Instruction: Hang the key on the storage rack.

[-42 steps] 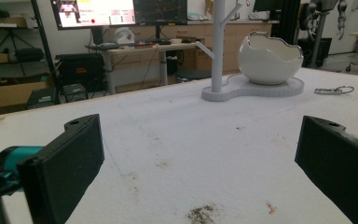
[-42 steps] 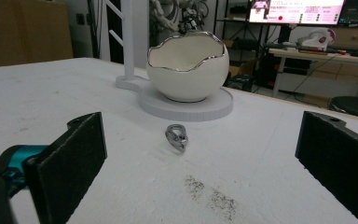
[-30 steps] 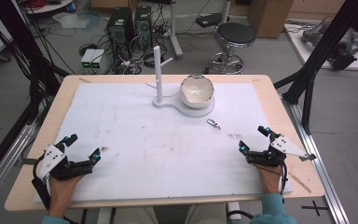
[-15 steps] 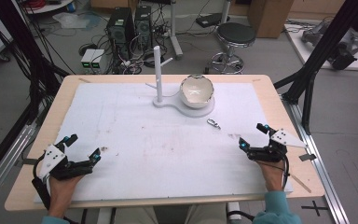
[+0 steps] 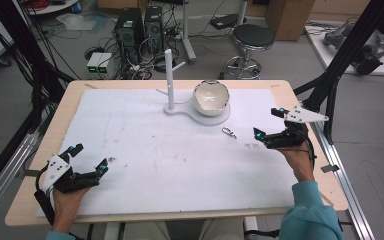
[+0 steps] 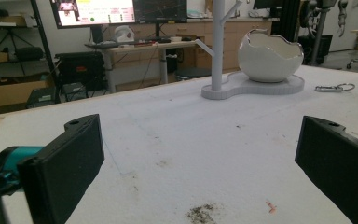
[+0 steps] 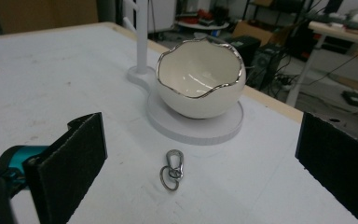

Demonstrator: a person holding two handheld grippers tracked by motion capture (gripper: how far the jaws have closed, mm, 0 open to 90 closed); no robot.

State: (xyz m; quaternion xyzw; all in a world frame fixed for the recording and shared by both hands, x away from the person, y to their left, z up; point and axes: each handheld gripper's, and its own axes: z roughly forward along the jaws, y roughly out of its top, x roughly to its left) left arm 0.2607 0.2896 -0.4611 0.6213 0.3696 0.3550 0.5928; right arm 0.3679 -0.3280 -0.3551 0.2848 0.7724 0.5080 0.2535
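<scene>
A small metal carabiner with a ring (image 5: pixel 228 132) (image 7: pixel 172 169) (image 6: pixel 334 87) lies flat on the white mat, just in front of a white egg-shaped bowl (image 5: pixel 210 97) (image 7: pixel 199 82) (image 6: pixel 270 55). The bowl sits on a white stand base (image 5: pixel 220 119) (image 7: pixel 191 128) that also carries an upright branched post (image 5: pixel 169 75) (image 6: pixel 217 42). My right gripper (image 5: pixel 267 124) is open, low over the mat to the right of the carabiner, with its jaws pointed at it. My left gripper (image 5: pixel 87 157) stands open near the front left corner, with nothing between its jaws.
The white mat (image 5: pixel 145 145) covers most of the wooden table (image 5: pixel 65 100). Black frame legs stand at both sides. Behind the table are computer towers (image 5: pixel 140 25) and a stool (image 5: pixel 250 42).
My right gripper has moved away from the front edge toward the carabiner and bowl. The left gripper has stayed where it was.
</scene>
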